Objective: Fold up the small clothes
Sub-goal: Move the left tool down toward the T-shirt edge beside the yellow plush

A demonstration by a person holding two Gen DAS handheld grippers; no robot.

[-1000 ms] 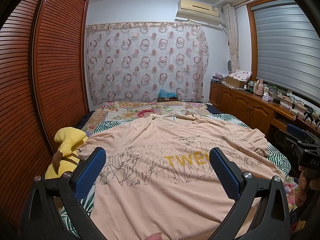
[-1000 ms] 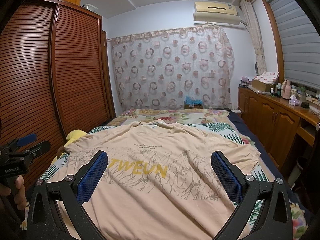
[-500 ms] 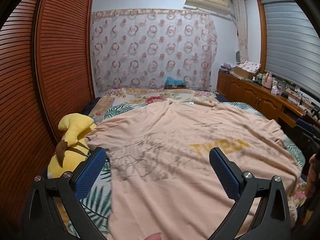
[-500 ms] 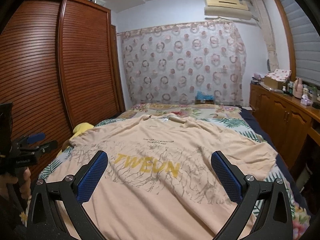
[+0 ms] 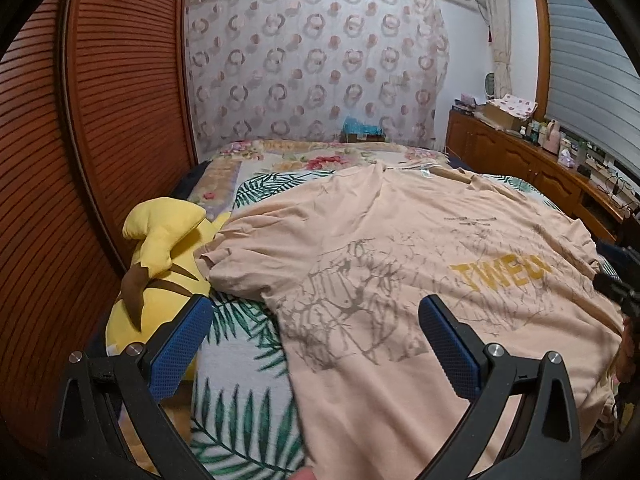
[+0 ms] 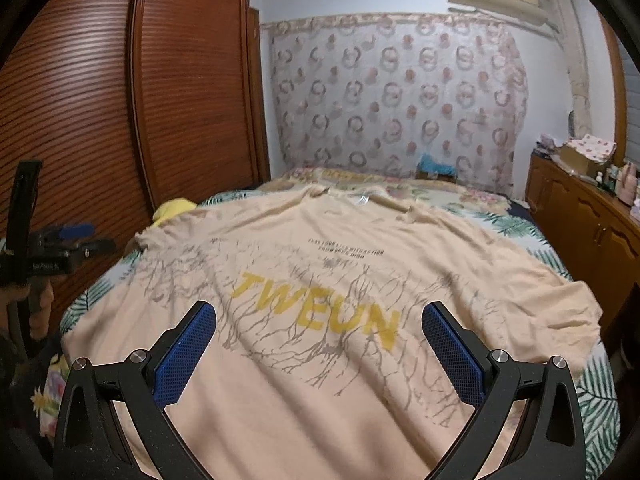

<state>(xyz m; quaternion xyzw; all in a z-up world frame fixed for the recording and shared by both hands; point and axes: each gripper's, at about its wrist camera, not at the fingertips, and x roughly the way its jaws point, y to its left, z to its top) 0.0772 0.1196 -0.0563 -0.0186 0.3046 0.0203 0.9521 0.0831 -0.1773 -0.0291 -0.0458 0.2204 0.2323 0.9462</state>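
Peach cotton T-shirt with yellow lettering [image 6: 320, 280]: laid flat, print up, on the leaf-patterned bedspread [image 5: 248, 360], unfolded. Left gripper [image 5: 312, 344] has been swung toward the shirt's left edge beside the yellow plush toy [image 5: 160, 264] (a first fold is judged imminent). Right gripper [image 6: 320, 348] is held over the lettering. Both jaws are spread wide, nothing gripped.

T-shirt [image 6: 320, 280] hem — cut off by the lower frame edge in both views. Yellow lettering [image 5: 500, 274] — last letters blurred in the left wrist view. Small chest print [image 6: 346, 250] illegible. Plush toy [image 6: 174, 208] mostly hidden behind the shirt sleeve.
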